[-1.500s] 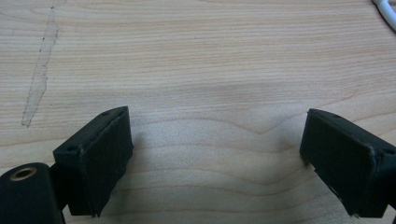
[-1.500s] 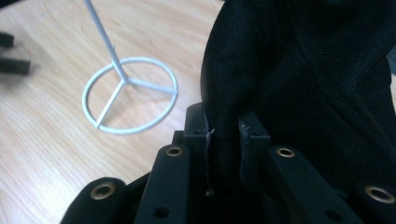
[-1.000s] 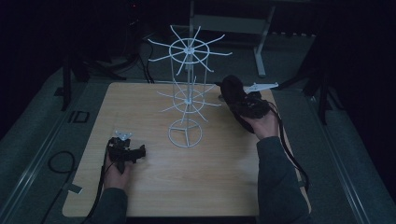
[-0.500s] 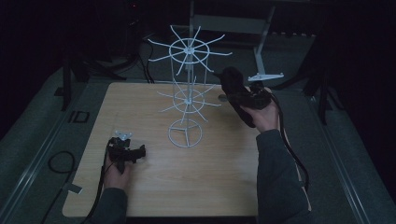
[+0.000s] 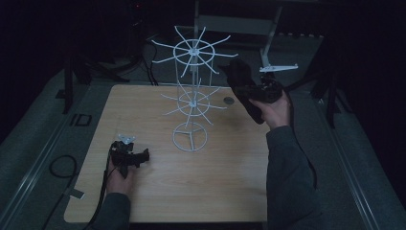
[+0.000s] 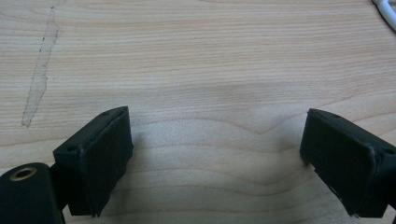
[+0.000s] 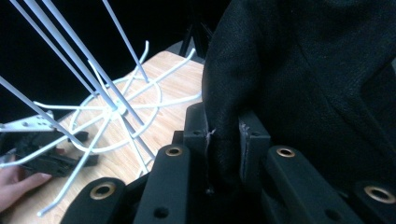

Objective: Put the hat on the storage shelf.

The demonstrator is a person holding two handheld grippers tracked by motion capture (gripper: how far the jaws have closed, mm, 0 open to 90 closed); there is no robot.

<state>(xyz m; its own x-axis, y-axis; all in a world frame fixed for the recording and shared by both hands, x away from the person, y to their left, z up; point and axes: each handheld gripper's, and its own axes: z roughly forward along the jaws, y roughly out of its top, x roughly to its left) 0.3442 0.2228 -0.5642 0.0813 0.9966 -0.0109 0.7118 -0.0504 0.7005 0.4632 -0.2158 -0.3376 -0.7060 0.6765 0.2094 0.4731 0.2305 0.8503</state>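
Wooden table (image 5: 230, 187), white wire rack (image 5: 191, 139) standing on it, small round disc (image 5: 229, 100)

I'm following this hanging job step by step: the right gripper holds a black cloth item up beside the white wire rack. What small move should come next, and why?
Probably ease the right gripper a little further toward the white wire rack, so the black cloth item comes over an upper prong. Its jaws are clamped on a fold of the cloth, which hangs just beside the top ring and is not yet hooked. The left gripper rests open over the table.

High view sits above the near edge, looking forward and down on the whole table (image 5: 158, 191). Left gripper view hugs the wood. Right gripper view faces the white wire rack (image 7: 112, 109), at 12 o'clock from above.
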